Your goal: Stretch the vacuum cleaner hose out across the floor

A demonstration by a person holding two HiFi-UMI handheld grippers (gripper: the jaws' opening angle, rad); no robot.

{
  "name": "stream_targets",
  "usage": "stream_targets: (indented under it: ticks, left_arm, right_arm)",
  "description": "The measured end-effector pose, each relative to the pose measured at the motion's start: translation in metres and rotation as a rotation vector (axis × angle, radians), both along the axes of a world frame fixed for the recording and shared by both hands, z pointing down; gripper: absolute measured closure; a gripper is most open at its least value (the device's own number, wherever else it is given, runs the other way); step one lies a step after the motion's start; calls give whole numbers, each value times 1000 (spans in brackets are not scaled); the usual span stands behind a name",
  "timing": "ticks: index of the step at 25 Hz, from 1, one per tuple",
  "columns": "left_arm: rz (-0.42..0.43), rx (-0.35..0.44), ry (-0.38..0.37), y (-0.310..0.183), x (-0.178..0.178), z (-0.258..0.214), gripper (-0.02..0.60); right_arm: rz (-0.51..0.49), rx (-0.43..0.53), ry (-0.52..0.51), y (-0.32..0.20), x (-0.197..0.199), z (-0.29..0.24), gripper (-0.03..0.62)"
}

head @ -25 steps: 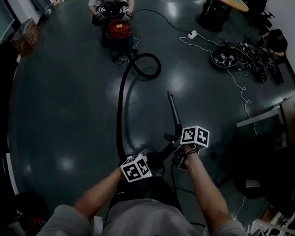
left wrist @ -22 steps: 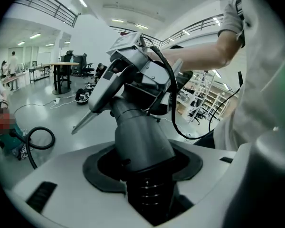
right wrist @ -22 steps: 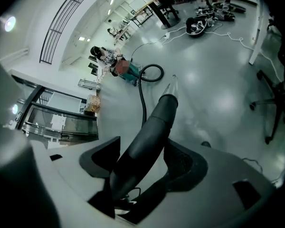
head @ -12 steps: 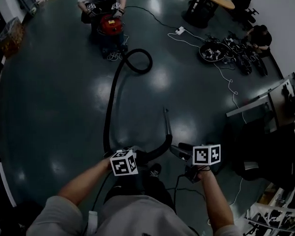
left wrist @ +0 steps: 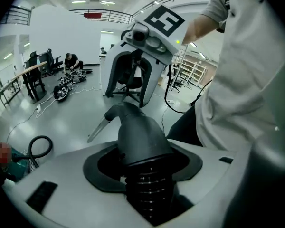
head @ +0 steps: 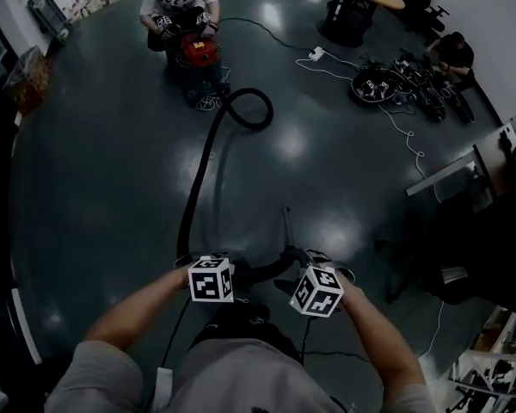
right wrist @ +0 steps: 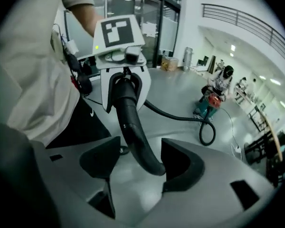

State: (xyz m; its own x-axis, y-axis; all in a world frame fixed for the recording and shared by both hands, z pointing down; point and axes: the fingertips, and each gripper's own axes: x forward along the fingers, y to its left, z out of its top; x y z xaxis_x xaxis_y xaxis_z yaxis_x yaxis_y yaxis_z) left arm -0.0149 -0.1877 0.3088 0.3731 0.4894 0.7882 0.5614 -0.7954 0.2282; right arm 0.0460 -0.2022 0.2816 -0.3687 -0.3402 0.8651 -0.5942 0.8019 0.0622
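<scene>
Black ribbed hose (left wrist: 145,186) is clamped in your left gripper (left wrist: 143,166), its jaws closed partway around it just below the smooth cuff. Your right gripper (right wrist: 141,163) has just been opening and now stands wide. The curved handle tube (right wrist: 130,122) passes loosely between its jaws, leaning on the right one. The hose runs away across the glossy floor (head: 112,170), makes one loop, and reaches the red vacuum cleaner (head: 198,48) at the far left.

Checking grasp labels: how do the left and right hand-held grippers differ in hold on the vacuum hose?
The left hand-held gripper is clamped on the hose at its cuff; the right hand-held gripper has its jaws apart. The left's jaws are filled by the cuff; the right's, which have just been opening, leave a gap beside the handle tube between them. Both point down at one hose end.
</scene>
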Motion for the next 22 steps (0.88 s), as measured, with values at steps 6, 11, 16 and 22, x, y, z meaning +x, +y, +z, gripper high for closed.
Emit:
stream_targets:
  ticks: [6, 11, 16, 22]
  left_arm:
    - [106, 74, 9, 48, -13, -40, 342]
    - [113, 146, 32, 51, -22, -63, 351]
    - [135, 243, 149, 45, -25, -78, 321]
    - [-40, 449, 408, -22, -34, -112, 213]
  right_arm:
    - [-229, -24, 24, 45, -54, 15, 325]
    - [-185, 72, -2, 60, -78, -6, 507]
    - [40, -3, -143, 69, -95, -14, 510]
    - [440, -7, -296, 57, -108, -17, 510]
